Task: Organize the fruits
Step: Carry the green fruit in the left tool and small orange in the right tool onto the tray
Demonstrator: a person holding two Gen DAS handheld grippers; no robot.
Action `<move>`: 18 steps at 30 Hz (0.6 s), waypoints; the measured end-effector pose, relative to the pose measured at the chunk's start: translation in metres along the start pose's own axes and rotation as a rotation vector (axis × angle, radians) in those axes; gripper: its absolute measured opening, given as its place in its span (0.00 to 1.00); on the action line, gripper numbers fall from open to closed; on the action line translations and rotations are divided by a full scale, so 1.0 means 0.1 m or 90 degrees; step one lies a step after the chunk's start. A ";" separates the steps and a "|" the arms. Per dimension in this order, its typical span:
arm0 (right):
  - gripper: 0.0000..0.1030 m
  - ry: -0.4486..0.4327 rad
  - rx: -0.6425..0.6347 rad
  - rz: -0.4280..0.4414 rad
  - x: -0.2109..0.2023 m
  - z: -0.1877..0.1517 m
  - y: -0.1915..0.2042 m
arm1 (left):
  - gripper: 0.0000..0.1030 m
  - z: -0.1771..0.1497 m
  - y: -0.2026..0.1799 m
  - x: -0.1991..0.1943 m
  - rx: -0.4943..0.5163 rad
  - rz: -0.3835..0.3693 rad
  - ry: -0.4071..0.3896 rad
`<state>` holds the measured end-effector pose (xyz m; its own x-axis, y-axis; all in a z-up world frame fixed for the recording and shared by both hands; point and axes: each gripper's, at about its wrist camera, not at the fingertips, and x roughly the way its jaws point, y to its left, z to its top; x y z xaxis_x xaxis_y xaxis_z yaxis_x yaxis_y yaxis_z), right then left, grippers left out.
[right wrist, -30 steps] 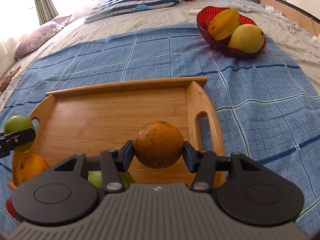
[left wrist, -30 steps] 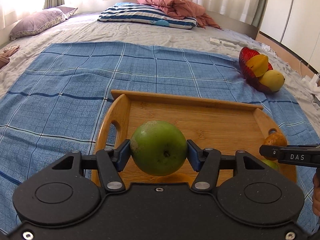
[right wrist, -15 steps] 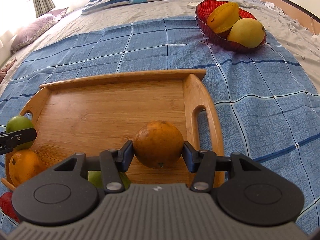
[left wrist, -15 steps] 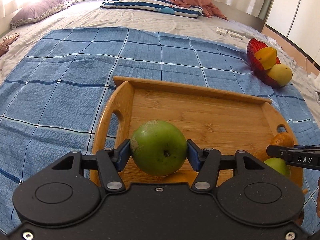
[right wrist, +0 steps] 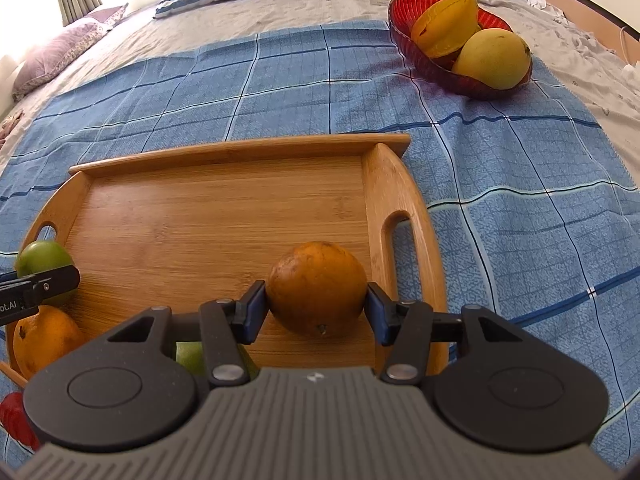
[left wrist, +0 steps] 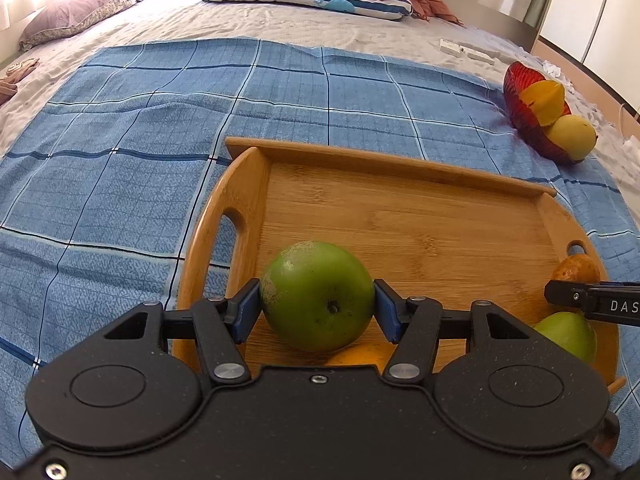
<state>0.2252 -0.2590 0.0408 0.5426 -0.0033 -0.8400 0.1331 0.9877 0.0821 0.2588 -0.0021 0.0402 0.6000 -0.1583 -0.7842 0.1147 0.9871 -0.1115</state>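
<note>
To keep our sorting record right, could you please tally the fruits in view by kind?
Green round fruits: 2
Orange round fruits: 2
Star fruit: 1
Yellow mango: 1
Total: 6

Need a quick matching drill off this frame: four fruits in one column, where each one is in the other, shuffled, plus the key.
Things:
1. green apple
2. brown-orange fruit
3. star fruit
4. yellow mango

Places:
A. between the right gripper's pads, over the wooden tray
B. in the red bowl, at its far side
C. between the left gripper's pads
D. in the red bowl, at its near end

Pairs: 1-C, 2-A, 3-B, 4-D
</note>
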 end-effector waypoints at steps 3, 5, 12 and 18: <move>0.54 0.001 0.001 -0.002 0.01 0.01 0.00 | 0.55 0.00 0.01 0.00 -0.001 0.000 0.000; 0.54 0.001 0.000 -0.002 0.01 0.01 0.01 | 0.55 0.00 0.01 0.01 0.002 0.001 -0.001; 0.55 0.001 0.000 -0.002 0.01 0.01 0.01 | 0.55 0.00 -0.01 0.01 0.009 0.005 -0.001; 0.55 0.007 0.009 0.001 0.00 0.01 -0.01 | 0.55 0.00 -0.02 0.01 0.008 0.008 0.000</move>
<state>0.2261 -0.2604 0.0409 0.5335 0.0000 -0.8458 0.1438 0.9854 0.0908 0.2591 -0.0046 0.0399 0.6011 -0.1452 -0.7858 0.1172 0.9887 -0.0931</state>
